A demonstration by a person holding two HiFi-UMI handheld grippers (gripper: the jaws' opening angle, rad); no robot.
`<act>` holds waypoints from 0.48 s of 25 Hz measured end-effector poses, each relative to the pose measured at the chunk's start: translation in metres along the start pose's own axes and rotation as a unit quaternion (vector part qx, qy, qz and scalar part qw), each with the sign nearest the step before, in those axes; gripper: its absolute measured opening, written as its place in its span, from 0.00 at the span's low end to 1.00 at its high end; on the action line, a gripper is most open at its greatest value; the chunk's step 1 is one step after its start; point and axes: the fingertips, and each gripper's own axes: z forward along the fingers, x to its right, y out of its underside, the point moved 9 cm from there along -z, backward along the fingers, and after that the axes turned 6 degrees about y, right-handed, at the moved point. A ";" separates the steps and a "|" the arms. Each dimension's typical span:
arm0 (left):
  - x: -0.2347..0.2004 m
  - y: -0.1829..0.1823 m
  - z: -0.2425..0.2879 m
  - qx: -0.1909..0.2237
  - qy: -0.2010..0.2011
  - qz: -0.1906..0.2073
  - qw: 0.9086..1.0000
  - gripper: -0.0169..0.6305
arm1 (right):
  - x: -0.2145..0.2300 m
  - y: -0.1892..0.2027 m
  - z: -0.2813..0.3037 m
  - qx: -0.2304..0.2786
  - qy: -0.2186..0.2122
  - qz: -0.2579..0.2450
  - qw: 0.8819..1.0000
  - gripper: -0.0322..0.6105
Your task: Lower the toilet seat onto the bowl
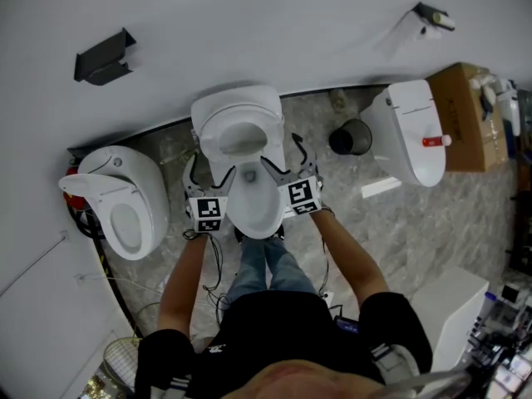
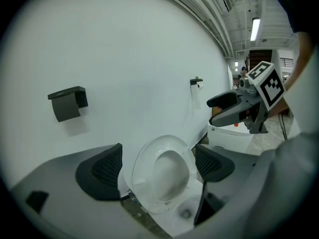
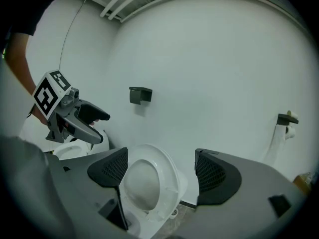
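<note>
One toilet seat, long axis upright

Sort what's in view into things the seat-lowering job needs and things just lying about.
For the job:
toilet seat, raised
bowl beneath it
left gripper, open
right gripper, open

Just lying about:
toilet at left
toilet at right
black bin
cardboard box
wall holder
</note>
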 end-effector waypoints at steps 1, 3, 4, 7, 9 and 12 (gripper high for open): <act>-0.003 0.002 0.007 -0.004 0.001 0.004 1.000 0.74 | 0.000 0.002 0.006 -0.003 -0.002 -0.002 1.000 0.70; -0.009 0.007 0.021 -0.011 0.003 0.010 1.000 0.74 | 0.000 0.005 0.018 -0.010 -0.006 -0.011 1.000 0.70; -0.011 0.009 0.028 -0.015 0.003 0.012 1.000 0.74 | 0.000 0.007 0.025 -0.013 -0.008 -0.018 1.000 0.70; -0.017 0.013 0.048 -0.029 0.002 0.011 1.000 0.74 | 0.000 0.015 0.044 -0.019 -0.016 -0.033 0.999 0.70; -0.020 0.018 0.060 -0.036 0.003 0.010 0.999 0.74 | 0.000 0.018 0.055 -0.026 -0.019 -0.041 0.999 0.70; -0.024 0.036 0.082 -0.043 0.012 0.018 0.999 0.74 | 0.001 0.020 0.074 -0.033 -0.022 -0.060 0.997 0.70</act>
